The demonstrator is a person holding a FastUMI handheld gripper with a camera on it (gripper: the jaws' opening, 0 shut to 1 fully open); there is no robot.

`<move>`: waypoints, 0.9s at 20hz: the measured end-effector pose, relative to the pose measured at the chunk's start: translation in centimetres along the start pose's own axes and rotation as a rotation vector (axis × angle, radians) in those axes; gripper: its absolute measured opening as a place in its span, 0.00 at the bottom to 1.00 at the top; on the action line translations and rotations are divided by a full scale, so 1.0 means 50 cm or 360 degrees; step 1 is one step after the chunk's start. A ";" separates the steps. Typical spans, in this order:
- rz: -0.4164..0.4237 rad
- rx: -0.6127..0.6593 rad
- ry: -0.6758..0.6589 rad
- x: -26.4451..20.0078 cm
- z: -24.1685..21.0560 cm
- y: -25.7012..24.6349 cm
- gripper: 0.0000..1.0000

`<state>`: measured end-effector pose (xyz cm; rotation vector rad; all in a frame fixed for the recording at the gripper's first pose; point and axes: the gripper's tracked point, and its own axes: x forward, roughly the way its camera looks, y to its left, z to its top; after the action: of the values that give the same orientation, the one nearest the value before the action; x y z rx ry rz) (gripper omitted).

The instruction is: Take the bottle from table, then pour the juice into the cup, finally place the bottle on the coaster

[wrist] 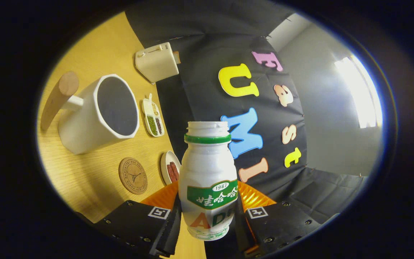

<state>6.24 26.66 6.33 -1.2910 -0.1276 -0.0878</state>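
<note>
Gripper view shows the gripper with both fingers pressed on the sides of the uncapped white juice bottle, held off the wooden table, which appears tilted. The white cup with its wooden handle lies beyond, open mouth facing the bottle, bare tabletop between it and the round cork coaster. A small dish, a divided tray of beans and a white box line the table's far edge by the cloth wall.

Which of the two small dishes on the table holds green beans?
The divided dish between the cup and the wall; the round dish beside the coaster holds reddish strips.
</note>
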 end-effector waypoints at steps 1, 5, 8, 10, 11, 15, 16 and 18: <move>0.0008 -0.0015 -0.0010 -0.001 0.005 0.005 0.63; -0.0015 -0.0121 -0.0039 -0.001 0.021 0.003 0.63; -0.0060 -0.0234 -0.0066 -0.003 0.031 0.001 0.63; -0.0093 -0.0314 -0.0083 0.009 0.043 -0.003 0.63; -0.0105 -0.0347 -0.0091 0.011 0.046 -0.004 0.63; -0.0101 -0.0400 -0.0104 0.012 0.047 0.004 0.63; -0.0103 -0.0415 -0.0105 0.014 0.048 0.004 0.63; -0.0111 -0.0453 -0.0107 0.017 0.050 0.003 0.63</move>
<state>7.01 29.09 6.99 -1.5742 -0.2236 -0.1255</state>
